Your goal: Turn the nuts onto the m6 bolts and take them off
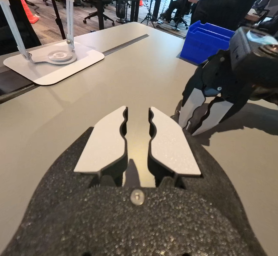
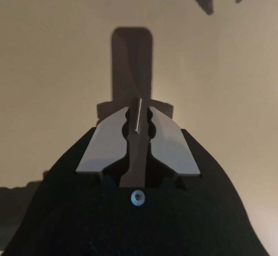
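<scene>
The left gripper [image 1: 138,110] has its fingers a little apart, with only bare table between them; it holds nothing. The right gripper [image 2: 138,110] points down at the table [image 1: 120,83], fingers also a little apart. A thin silver bolt [image 2: 138,116] lies between them in their shadow, and a gap shows on each side, so the pads do not press on it. The view is blurred, so I cannot tell if a nut is on it. The table is smooth and beige. A white stand base [image 1: 57,66] and a blue bin [image 1: 206,42] rest on it, with office chairs and desks behind.
</scene>
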A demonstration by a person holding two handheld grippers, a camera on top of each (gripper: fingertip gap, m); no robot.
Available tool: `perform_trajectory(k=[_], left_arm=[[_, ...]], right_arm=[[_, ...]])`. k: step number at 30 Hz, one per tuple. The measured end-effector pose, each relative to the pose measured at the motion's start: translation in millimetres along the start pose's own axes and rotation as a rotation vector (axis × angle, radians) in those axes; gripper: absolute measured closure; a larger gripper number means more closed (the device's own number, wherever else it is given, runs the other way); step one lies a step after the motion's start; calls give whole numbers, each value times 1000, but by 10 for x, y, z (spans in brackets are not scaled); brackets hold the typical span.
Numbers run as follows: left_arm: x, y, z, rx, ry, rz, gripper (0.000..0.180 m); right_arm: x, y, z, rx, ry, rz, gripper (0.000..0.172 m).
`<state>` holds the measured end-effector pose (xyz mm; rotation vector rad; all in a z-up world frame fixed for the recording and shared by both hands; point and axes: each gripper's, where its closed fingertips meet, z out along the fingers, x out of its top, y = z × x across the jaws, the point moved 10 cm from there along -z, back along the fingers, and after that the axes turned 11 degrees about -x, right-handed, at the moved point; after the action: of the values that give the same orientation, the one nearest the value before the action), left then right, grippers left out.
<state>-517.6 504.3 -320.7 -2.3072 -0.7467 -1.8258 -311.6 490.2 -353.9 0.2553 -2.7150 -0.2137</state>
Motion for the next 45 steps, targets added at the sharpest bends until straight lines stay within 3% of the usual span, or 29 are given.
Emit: perform_trajectory(k=[3,5,11,15,19,22,26,29,45], left_arm=[[-1,13,13,-5,-7,3,155],[-1,22,25,-8,-12,8,155],[-3,33,40,-24,-7,3,155],[-7,51,72,-74,43,-25,155],[-24,168,251,-229,146,-103,154],[-52,347,481,-345,180,-149,152],[-45,596,715,-432,239,-186,152],[-23,727,803,-467,267,-181,152],[-22,836,820,-449,249,-97,157]], right_arm=[[23,-2,49,6,12,8,155],[23,-14,63,28,24,21,166],[-98,-29,37,4,121,120,166],[-319,72,-236,-50,440,369,166],[-615,158,-567,-120,896,572,167],[-759,139,-625,-145,1175,634,166],[-761,76,-602,-102,1405,664,167],[-700,36,-563,-72,1482,668,167],[-539,-50,-451,67,1549,687,167]])
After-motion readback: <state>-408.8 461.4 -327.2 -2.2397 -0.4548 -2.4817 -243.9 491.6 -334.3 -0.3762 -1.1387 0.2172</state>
